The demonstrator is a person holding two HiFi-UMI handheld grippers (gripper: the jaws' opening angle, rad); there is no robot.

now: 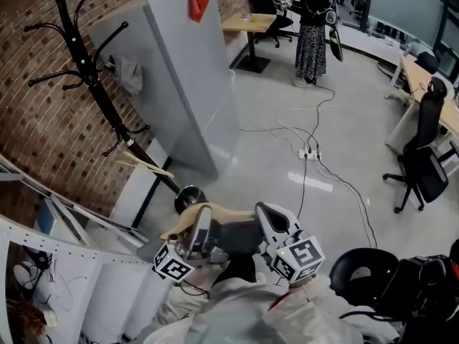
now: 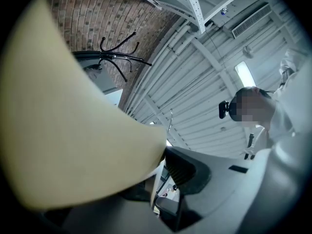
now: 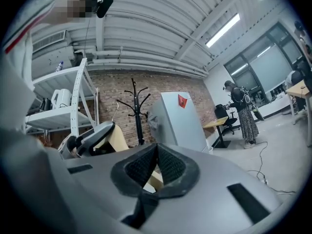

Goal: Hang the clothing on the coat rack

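The black coat rack [image 1: 93, 84] stands against the brick wall, up and to the left of me; it also shows as the rack [image 2: 119, 60] and the rack [image 3: 136, 106]. One wooden hanger [image 1: 143, 165] hangs low on it. Both grippers hold a second cream hanger [image 1: 215, 213] low in the head view. My left gripper [image 1: 203, 224] is shut on this hanger [image 2: 73, 130], whose wire hook [image 2: 170, 120] pokes out beyond it. My right gripper [image 1: 269, 217] is nearly closed, with a sliver of the hanger [image 3: 155, 177] between its pads. White fabric [image 1: 237, 314] bunches below; I cannot tell if it is on the hanger.
A grey partition [image 1: 186, 70] stands right of the rack, with a grey cloth [image 1: 129, 74] at its edge. White shelving [image 1: 43, 264] is close on the left. Cables and a power strip [image 1: 310, 153] cross the floor. Office chairs [image 1: 423, 163] and a standing person [image 1: 312, 31] are farther off.
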